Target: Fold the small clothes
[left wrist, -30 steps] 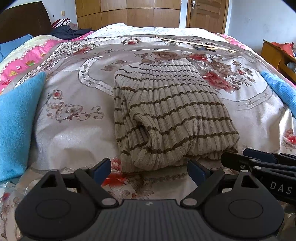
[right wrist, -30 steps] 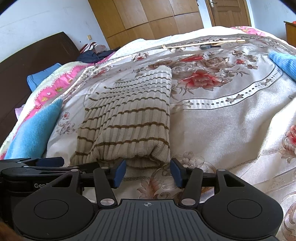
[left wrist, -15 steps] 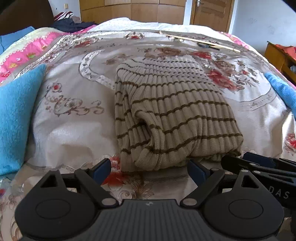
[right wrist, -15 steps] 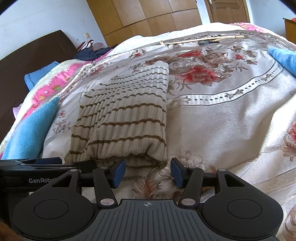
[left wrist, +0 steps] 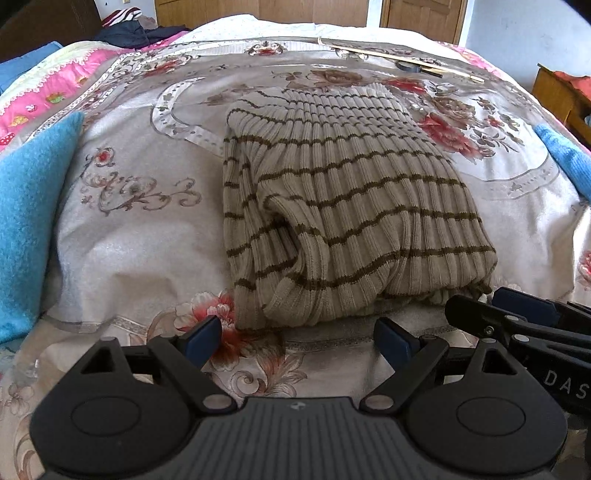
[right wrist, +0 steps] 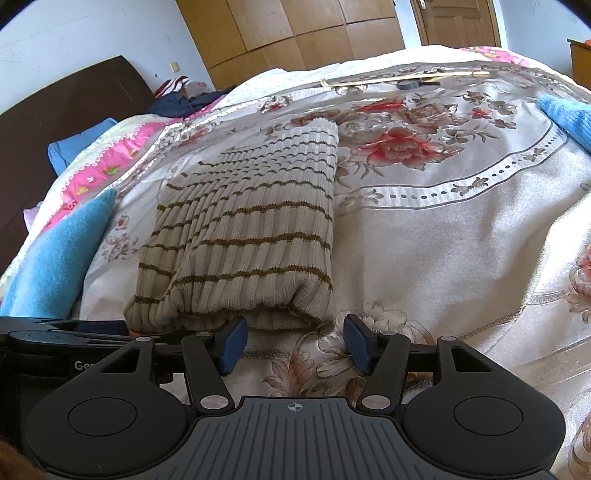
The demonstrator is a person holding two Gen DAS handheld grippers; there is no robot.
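Observation:
A folded beige ribbed sweater with thin brown stripes [left wrist: 351, 206] lies on the floral bedspread [left wrist: 140, 236], its thick folded edge toward me. My left gripper [left wrist: 299, 334] is open just short of that edge, with only bedspread between its blue pads. My right gripper [right wrist: 295, 341] is open too, at the sweater's [right wrist: 251, 236] near right corner, and its left pad sits beside the hem without pressing on it. Each gripper shows in the other's view: the right gripper [left wrist: 517, 325] at the right, the left gripper [right wrist: 74, 332] at the left.
A blue fleece cloth [left wrist: 29, 221] lies at the bed's left side and another blue cloth [left wrist: 565, 158] at the right. A thin wooden stick and a dark small object [left wrist: 406, 64] lie at the far end. Dark clothes [left wrist: 129, 33] are piled far left. A wooden side table [left wrist: 557, 96] stands right.
The left wrist view has tipped downward a little, showing less of the wardrobe. The right gripper's jaws have spread slightly. The sweater has not moved.

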